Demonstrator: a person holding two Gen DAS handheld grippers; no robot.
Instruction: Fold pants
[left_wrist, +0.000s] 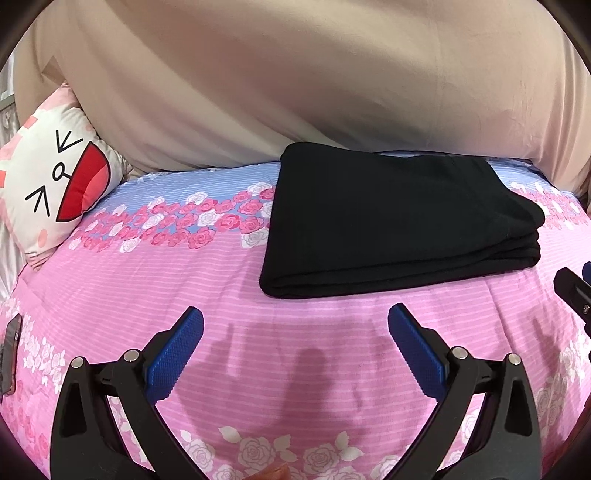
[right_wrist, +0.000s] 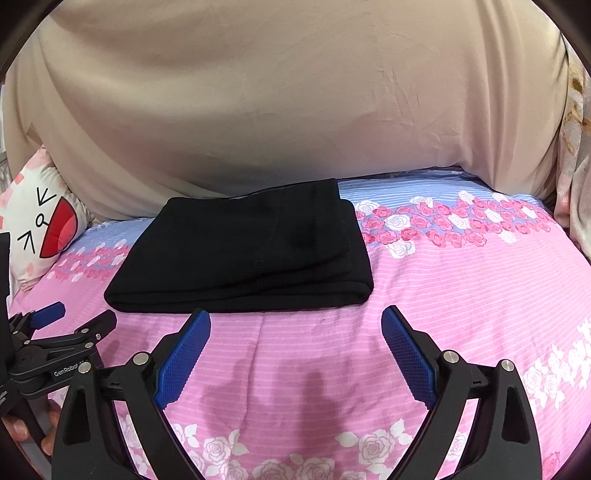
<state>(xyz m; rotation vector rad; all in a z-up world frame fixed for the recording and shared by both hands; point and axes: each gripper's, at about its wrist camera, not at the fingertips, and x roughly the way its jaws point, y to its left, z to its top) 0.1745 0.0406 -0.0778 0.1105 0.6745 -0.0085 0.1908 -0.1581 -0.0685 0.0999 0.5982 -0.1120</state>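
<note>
The black pants (left_wrist: 395, 221) lie folded into a flat stacked rectangle on the pink floral bedsheet (left_wrist: 184, 280); they also show in the right wrist view (right_wrist: 243, 254). My left gripper (left_wrist: 295, 317) is open and empty, hovering just in front of the pants' near edge. My right gripper (right_wrist: 295, 321) is open and empty, also just in front of the pants. The left gripper shows at the left edge of the right wrist view (right_wrist: 70, 317), and a part of the right gripper (left_wrist: 576, 291) at the right edge of the left wrist view.
A large beige cushion (left_wrist: 295, 81) stands behind the pants, also in the right wrist view (right_wrist: 295, 103). A white cartoon-face pillow (left_wrist: 59, 184) leans at the far left. A phone (left_wrist: 9, 354) lies at the bed's left edge. A patterned cloth (right_wrist: 576, 155) hangs at the right.
</note>
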